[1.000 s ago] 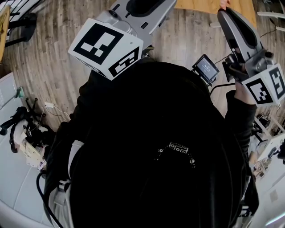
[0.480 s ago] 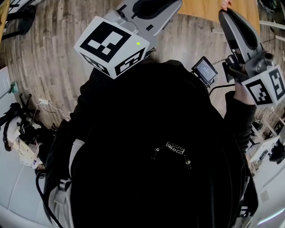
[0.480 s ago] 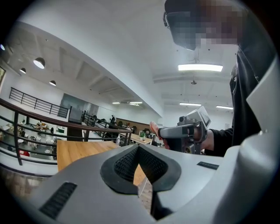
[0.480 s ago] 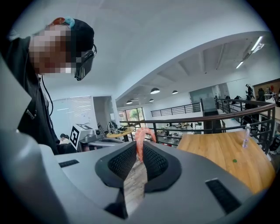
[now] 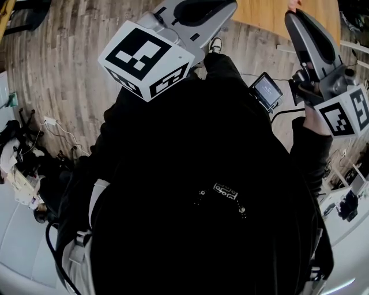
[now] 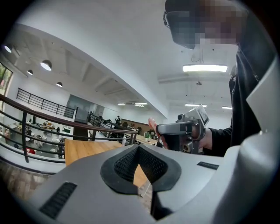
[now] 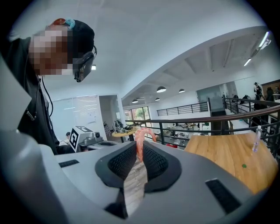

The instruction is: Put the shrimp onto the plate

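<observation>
A pink shrimp stands up between the black pads of my right gripper, which is shut on it. In the head view its pink tip shows at the top edge, over the wooden table. My left gripper is shut, its pad tips touching with nothing between them. Its marker cube is at the top centre of the head view. From the left gripper view, the right gripper with the shrimp shows ahead. No plate is in view.
The person's dark torso fills most of the head view, above a wood-plank floor. A shoe shows by the left gripper. A small bottle stands on the wooden table. Black railings and cluttered desks lie beyond.
In the head view both grippers have drifted slightly right, the floor has slid underneath, and a shoe has come into sight. The right gripper still grips the shrimp.
</observation>
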{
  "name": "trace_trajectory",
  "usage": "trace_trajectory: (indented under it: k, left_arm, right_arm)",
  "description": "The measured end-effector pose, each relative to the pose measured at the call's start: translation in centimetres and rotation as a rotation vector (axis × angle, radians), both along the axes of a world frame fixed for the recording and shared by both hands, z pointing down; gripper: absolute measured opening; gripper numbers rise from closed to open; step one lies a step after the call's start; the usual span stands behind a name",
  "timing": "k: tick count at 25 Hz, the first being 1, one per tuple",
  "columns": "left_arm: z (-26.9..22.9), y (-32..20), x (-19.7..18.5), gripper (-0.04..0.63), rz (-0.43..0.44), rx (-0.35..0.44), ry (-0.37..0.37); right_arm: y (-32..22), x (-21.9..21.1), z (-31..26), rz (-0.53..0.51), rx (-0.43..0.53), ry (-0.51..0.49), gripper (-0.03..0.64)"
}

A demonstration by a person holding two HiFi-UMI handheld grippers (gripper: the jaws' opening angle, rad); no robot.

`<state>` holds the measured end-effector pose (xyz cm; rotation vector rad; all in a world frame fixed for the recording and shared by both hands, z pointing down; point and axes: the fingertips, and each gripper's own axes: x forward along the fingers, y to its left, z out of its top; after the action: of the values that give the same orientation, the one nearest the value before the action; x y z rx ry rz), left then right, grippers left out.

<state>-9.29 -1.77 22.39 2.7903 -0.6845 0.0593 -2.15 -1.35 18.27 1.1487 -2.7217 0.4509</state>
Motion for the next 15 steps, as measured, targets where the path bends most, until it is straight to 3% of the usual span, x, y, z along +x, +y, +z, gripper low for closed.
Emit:
trace_trajectory:
  k: [6, 10, 15]
  left_arm:
    - [0.1, -0.3, -1.1, -0.001, -0.045, 0.032, -0.026]
    - [-0.7, -3.7, -1.8, -0.001, -0.070, 0.041, -0.035]
    - [-0.3, -5.1, 0.2, 0.000, -0.074, 0.032, -0.046]
  right_arm:
    - [-0.7, -1.0, 0.5, -0.049, 0.026, -0.035, 0.058]
    - [-4.4, -1.6, -0.7, -0.077, 0.044, -0.059, 0.058]
    - [-6.3, 0.3, -0.2, -0.092, 0.034, -0.079, 0.058]
